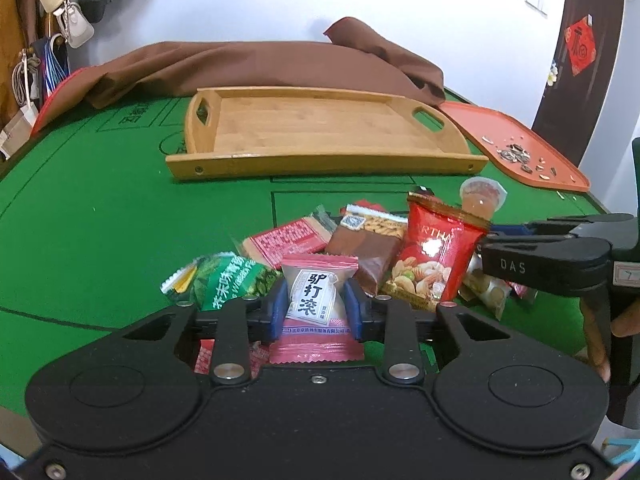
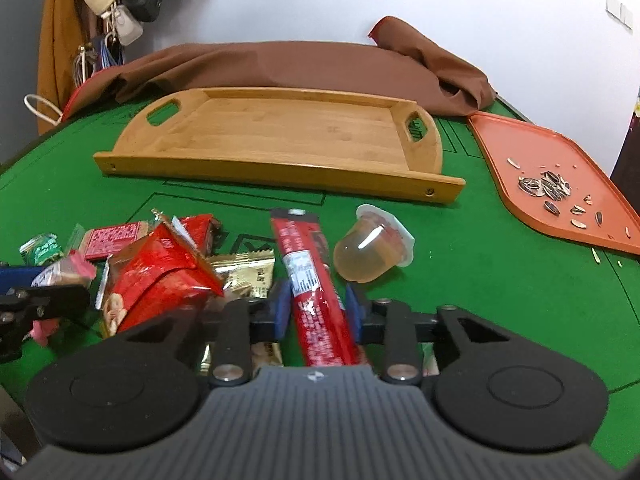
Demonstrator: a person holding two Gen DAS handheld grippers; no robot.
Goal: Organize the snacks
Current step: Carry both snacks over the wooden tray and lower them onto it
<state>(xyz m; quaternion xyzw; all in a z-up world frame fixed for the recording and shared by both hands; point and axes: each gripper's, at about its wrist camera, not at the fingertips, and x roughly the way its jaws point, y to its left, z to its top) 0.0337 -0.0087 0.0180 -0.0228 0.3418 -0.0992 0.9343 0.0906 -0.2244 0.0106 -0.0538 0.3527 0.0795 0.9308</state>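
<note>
We see a green felt bench (image 1: 80,220) with a heap of snacks near its front edge and an empty wooden tray (image 1: 320,128) lying farther back, well apart from the heap.

From the left wrist view, the left hand-held gripper (image 1: 316,300) is closed narrow on a pink-and-white snack packet (image 1: 314,296); its blue pads (image 1: 276,304) press the packet from both sides, and the packet stands upright between them. Just to its left lies a green packet (image 1: 228,280). Behind it sit a pink-labelled flat packet (image 1: 288,240), a brown peanut bar (image 1: 368,248) and a red bag of mixed crackers (image 1: 436,256), which leans upright. A jelly cup (image 1: 482,196) stands behind the red bag.

From the right wrist view, the right hand-held gripper (image 2: 318,308) is clamped on a long red stick packet (image 2: 316,280), which runs lengthwise between its blue pads (image 2: 282,308), its far end pointing toward the tray (image 2: 280,136). The jelly cup (image 2: 372,246) lies tipped on its side just to the right of the stick packet. To the left are the red cracker bag (image 2: 160,276) and a gold packet (image 2: 248,272), touching each other.

An orange plastic tray (image 2: 520,148) with sunflower seeds (image 2: 544,186) scattered on it sits at the right of the bench, beside the wooden tray. A brown cloth (image 2: 300,68) is bunched along the far edge, behind both trays. Bags (image 1: 76,20) hang at the far left.
</note>
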